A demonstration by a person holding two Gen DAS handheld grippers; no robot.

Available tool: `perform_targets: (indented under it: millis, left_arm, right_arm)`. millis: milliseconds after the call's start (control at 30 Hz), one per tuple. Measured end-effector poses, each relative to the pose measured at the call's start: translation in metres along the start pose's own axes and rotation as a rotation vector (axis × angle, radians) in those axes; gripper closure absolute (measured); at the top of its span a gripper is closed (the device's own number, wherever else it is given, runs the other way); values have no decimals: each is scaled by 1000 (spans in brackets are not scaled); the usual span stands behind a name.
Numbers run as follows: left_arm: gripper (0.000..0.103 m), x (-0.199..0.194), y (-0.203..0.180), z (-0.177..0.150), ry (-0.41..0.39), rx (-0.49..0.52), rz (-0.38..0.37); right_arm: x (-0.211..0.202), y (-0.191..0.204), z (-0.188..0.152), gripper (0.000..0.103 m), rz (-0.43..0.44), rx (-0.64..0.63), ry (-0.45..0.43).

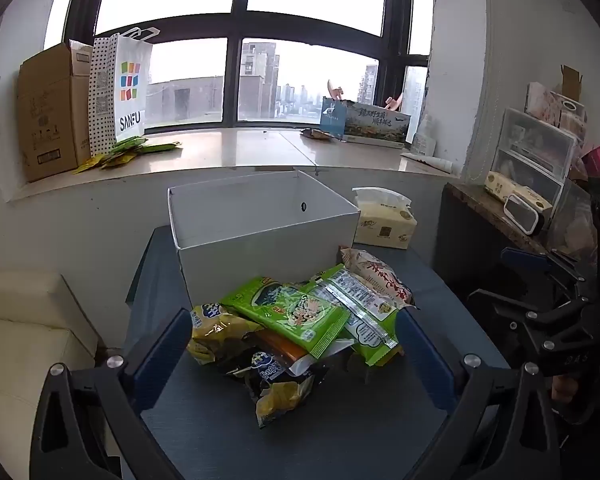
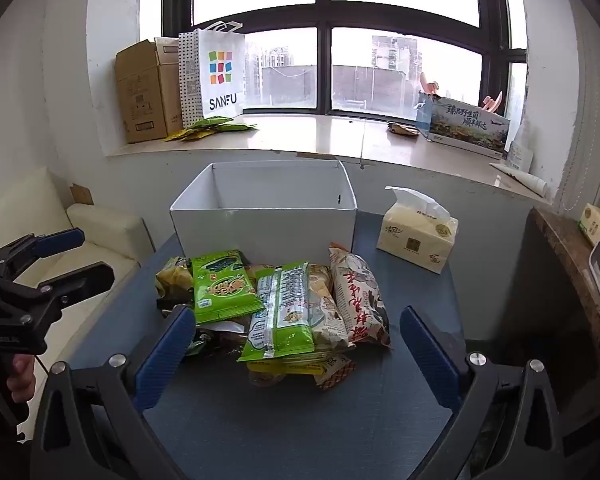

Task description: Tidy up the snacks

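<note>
white box (image 2: pixel 260 224), green snack packets (image 2: pixel 220 286), blue fingers (image 2: pixel 168 354), dark grey table (image 2: pixel 300 420).

White box (image 2: pixel 260 224) open-topped (nothing above); snack pile (image 2: pixel 276 304) blocks near wall.

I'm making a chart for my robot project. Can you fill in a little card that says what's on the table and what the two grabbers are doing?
table: dark blue top
snack pile: packets heaped in front of the box
top packets: two green ones, one white with red writing
white box: open top, behind the pile; inside floor hidden
tissue pack: right of the box
left gripper: open, holding nothing
right gripper: open, holding nothing
snacks in box: none visible
</note>
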State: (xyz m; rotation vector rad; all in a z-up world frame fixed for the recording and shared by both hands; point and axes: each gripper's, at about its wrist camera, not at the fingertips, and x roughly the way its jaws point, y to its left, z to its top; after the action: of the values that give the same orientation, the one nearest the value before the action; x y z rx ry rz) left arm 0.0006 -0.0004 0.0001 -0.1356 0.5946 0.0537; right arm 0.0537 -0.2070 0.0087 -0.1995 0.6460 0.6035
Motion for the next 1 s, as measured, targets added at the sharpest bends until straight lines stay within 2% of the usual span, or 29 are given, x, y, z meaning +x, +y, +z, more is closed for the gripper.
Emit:
perform_targets:
  millis: [300, 1000]
  left_arm:
    - [0, 2, 4, -4, -8, -6, 2]
    - [0, -1, 1, 2, 9, 2, 12]
  right_arm:
    - [1, 4, -1, 0, -18, -21, 12]
    - [1, 3, -1, 0, 6, -12, 17]
